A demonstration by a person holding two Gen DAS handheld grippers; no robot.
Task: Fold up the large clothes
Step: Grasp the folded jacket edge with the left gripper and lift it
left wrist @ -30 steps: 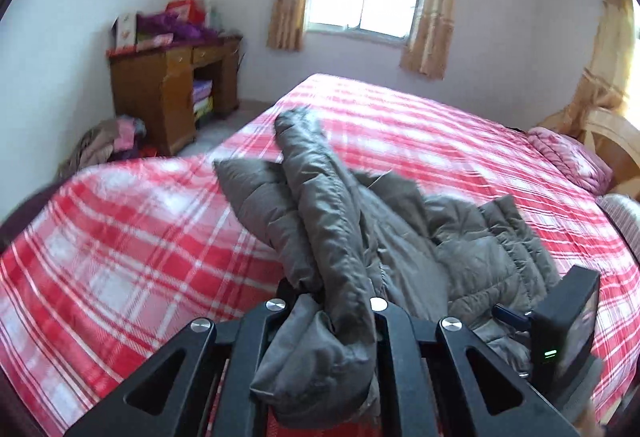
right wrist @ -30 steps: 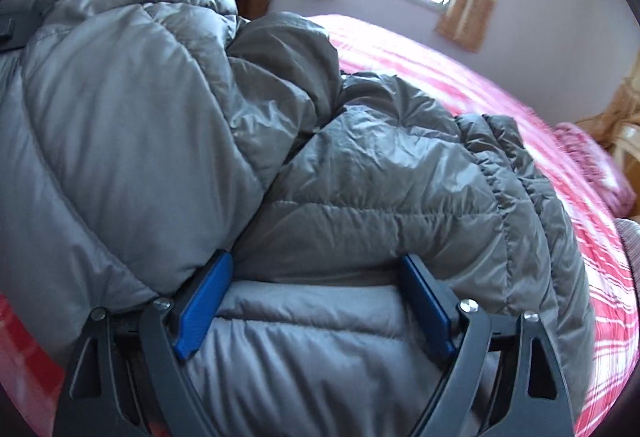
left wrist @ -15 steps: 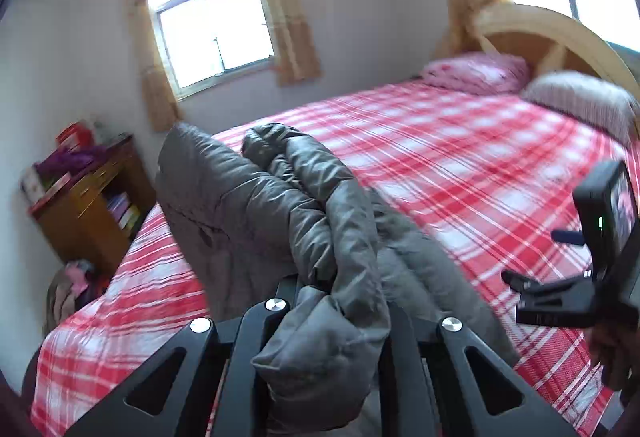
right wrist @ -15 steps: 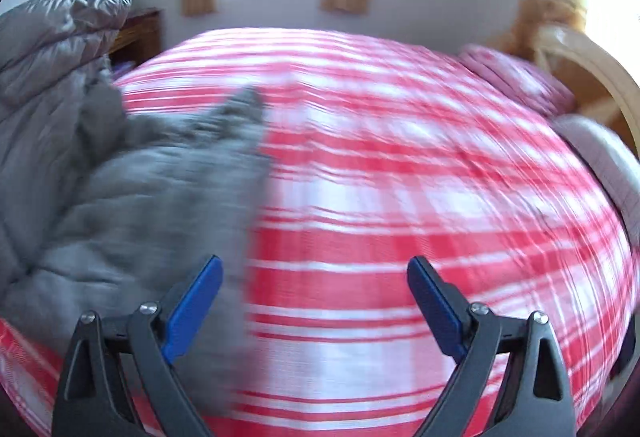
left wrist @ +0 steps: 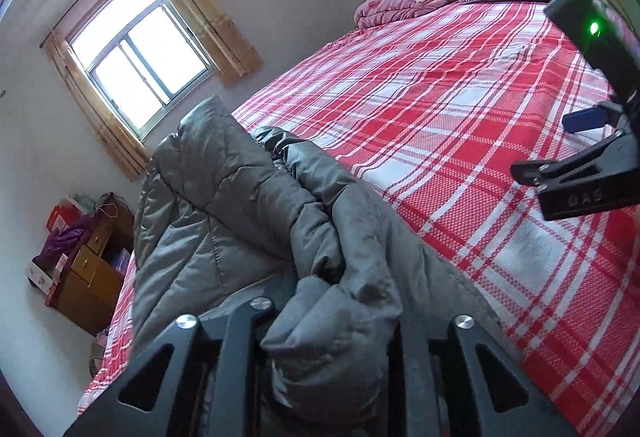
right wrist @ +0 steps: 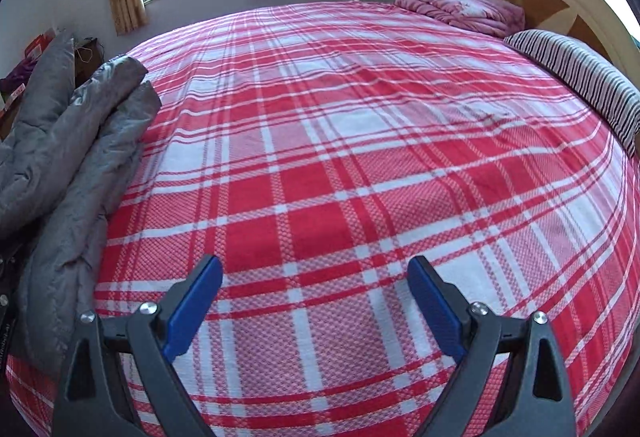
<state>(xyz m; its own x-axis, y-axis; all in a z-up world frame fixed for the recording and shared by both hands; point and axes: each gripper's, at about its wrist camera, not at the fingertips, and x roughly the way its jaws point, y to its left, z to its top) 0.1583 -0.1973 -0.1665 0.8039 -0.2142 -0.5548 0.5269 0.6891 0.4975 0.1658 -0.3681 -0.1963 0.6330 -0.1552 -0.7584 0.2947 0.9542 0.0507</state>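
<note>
The bed [right wrist: 340,157], under its red-and-white plaid cover, spreads ahead of both our grippers. Our grey puffer jacket [left wrist: 248,221] is bunched, not flat: in the left wrist view a thick wad of it sits between the jaws of our left gripper [left wrist: 328,337], which are closed tight on it, and the rest rises ahead of them and hangs to their left. Our right gripper [right wrist: 316,301] has its jaws spread wide with nothing between them, only plaid beyond; the jacket lies well to their left. We judge the folding barely begun: no neat fold shows, and spreading and folding remain. Only the left view shows the grip and the wooden desk [left wrist: 88,273]; only the right view shows the jacket's sleeve end [right wrist: 120,77] resting on the bed.
</note>
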